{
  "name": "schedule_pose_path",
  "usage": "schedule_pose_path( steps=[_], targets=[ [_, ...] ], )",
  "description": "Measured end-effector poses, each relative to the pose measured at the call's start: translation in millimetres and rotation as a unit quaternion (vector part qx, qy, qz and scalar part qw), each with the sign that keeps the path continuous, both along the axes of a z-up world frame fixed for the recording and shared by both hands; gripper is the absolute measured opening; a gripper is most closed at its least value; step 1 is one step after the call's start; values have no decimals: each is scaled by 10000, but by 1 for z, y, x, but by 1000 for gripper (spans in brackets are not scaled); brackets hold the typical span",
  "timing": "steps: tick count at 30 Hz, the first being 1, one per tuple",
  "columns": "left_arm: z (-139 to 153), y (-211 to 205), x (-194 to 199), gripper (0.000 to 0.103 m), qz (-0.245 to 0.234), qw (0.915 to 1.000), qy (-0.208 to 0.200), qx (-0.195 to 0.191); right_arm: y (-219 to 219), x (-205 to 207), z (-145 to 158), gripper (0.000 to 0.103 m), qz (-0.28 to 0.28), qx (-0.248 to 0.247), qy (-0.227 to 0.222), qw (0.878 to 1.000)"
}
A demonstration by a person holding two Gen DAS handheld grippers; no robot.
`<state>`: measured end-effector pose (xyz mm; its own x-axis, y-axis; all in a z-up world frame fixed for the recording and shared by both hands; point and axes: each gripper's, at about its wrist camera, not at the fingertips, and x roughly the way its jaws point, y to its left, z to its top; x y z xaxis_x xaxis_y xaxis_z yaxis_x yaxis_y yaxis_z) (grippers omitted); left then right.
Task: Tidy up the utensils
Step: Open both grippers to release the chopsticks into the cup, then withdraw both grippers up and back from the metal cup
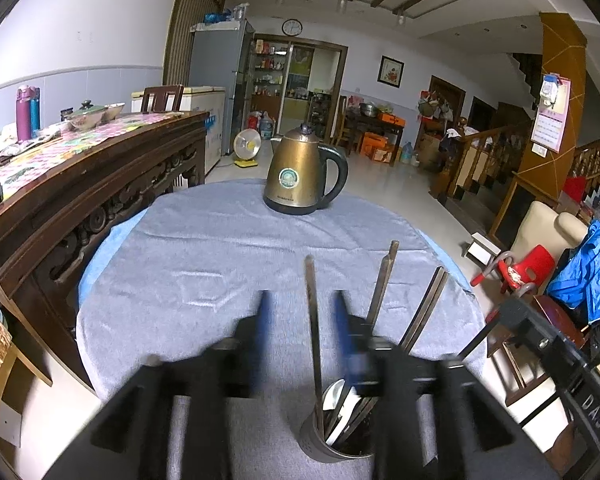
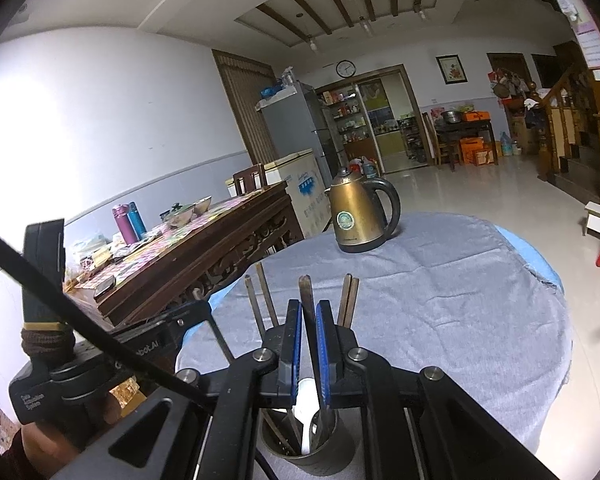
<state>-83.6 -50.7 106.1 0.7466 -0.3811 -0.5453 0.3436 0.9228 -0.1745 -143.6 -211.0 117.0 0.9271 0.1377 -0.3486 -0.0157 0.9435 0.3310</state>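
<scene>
A metal utensil holder (image 1: pixel 332 450) (image 2: pixel 314 458) stands on the grey tablecloth close under both grippers. It holds dark chopsticks (image 1: pixel 384 280) (image 2: pixel 266 296), a white spoon (image 2: pixel 306 400) and a metal utensil handle (image 2: pixel 306 290). My left gripper (image 1: pixel 303 312) is open and blurred, its blue pads either side of one upright stick (image 1: pixel 312 300) without pressing on it. My right gripper (image 2: pixel 309 312) is shut on the metal utensil handle, which rises out of the holder between the blue pads.
A bronze electric kettle (image 1: pixel 304 172) (image 2: pixel 360 216) stands at the table's far side. The round table (image 1: pixel 220 248) drops off on all sides. A carved wooden sideboard (image 1: pixel 80 200) with bowls and bottles runs along the left. Chairs and a blue jacket (image 1: pixel 588 276) sit to the right.
</scene>
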Motion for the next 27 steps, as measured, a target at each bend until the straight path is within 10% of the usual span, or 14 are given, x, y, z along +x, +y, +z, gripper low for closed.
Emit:
schedule_pose_path(
  steps=[9, 19, 27],
  targets=[
    [-3, 11, 7, 79, 70, 9998, 141, -139, -21, -7, 2, 26, -398, 263, -97, 9988],
    [-17, 13, 24, 82, 556, 9943, 732, 541, -36, -12, -2, 43, -626, 385, -19, 9973],
    [-14, 20, 15, 83, 1058, 9852, 184, 1333, -42, -18, -5, 64, -682, 369, 116, 9969]
  ],
)
